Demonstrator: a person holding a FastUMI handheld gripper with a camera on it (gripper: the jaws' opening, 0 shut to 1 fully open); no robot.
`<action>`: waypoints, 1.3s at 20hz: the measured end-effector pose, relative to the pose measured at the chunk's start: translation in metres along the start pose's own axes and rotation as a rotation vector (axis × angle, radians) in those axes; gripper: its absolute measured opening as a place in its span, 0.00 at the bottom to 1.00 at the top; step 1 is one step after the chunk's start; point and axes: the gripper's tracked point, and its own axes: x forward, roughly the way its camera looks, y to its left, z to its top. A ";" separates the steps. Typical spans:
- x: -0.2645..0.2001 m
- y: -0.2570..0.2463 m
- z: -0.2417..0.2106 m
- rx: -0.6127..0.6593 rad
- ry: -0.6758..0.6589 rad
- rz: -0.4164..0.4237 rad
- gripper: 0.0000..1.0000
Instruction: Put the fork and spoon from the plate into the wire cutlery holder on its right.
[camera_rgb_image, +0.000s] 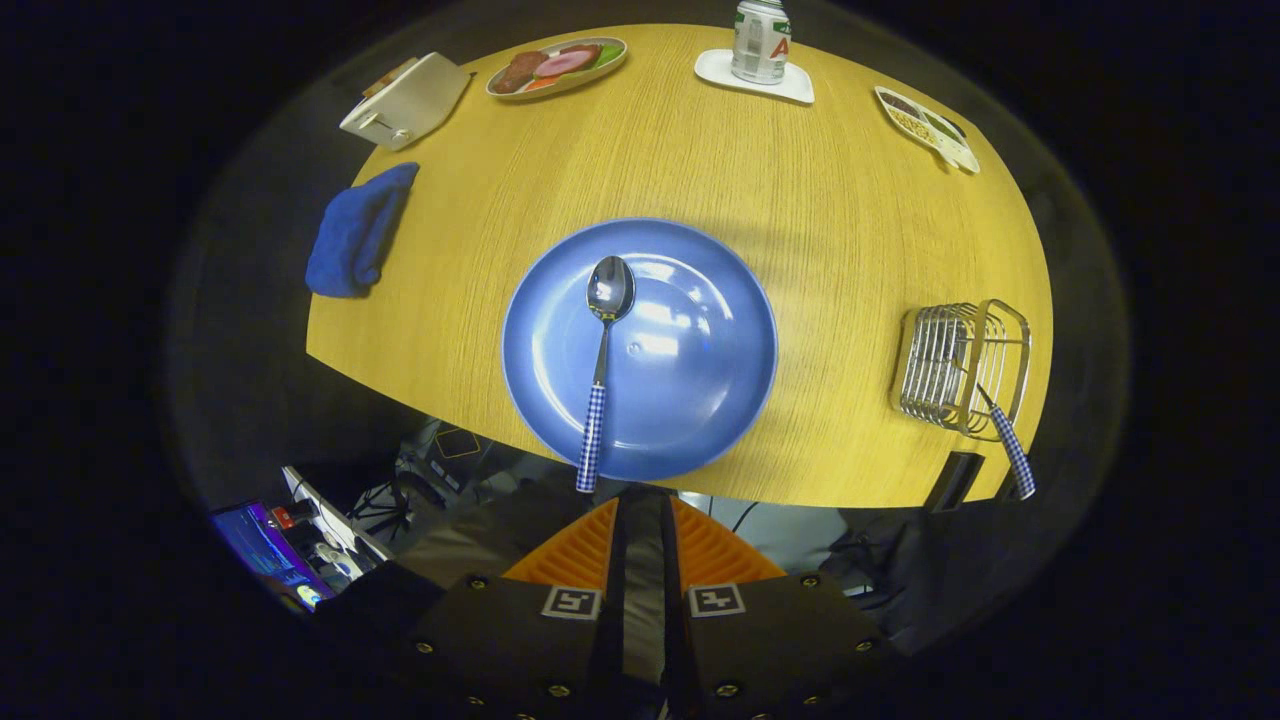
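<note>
A blue plate (690, 360) sits at the near edge of the yellow wooden table. A spoon (602, 360) lies on its left half, bowl away from me, and its blue-checked handle sticks out over the plate's near rim. To the plate's right stands the wire cutlery holder (958, 365). A utensil with a blue-checked handle (1010, 445) leans out of it toward me; its head is hidden among the wires. My gripper (643, 498) hangs just short of the plate's near rim, a little right of the spoon handle. Its orange fingers (575, 550) are pressed together with nothing between them.
A folded blue cloth (358, 235) lies at the table's left edge. A white toaster (405, 100), a plate of food (557, 66), a can on a white coaster (760, 45) and a small snack tray (928, 128) line the far side. Below the table's near edge lies cluttered floor equipment.
</note>
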 end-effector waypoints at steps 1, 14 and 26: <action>0.006 0.005 0.003 0.000 -0.003 0.000 0.18; 0.066 0.032 0.018 0.015 0.046 -0.022 0.18; 0.083 0.037 0.025 0.024 0.078 -0.019 0.50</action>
